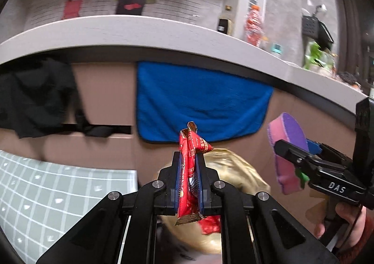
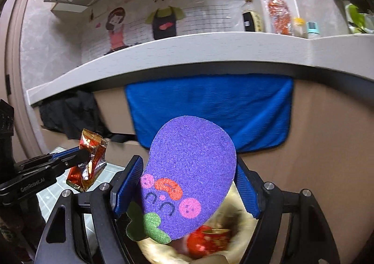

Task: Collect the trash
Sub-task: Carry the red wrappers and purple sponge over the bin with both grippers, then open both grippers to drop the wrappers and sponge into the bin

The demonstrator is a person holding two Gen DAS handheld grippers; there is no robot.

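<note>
My left gripper (image 1: 188, 161) is shut on a crumpled red snack wrapper (image 1: 190, 165), held above a tan trash bag (image 1: 236, 170) that has red trash inside. The wrapper also shows in the right wrist view (image 2: 90, 161), clamped in the left gripper (image 2: 84, 157). My right gripper (image 2: 188, 177) is shut on a purple eggplant-shaped sponge (image 2: 189, 170) with a pink underside, above the same bag (image 2: 224, 247). In the left wrist view the sponge (image 1: 287, 147) and right gripper (image 1: 294, 151) sit to the right of the wrapper.
A grey counter edge (image 1: 140, 34) runs across above. A blue towel (image 1: 201, 100) and a black cloth (image 1: 35, 100) hang on the brown cabinet front below it. Bottles (image 2: 278, 9) stand on the counter. Grey checked floor tiles (image 1: 46, 193) lie at the left.
</note>
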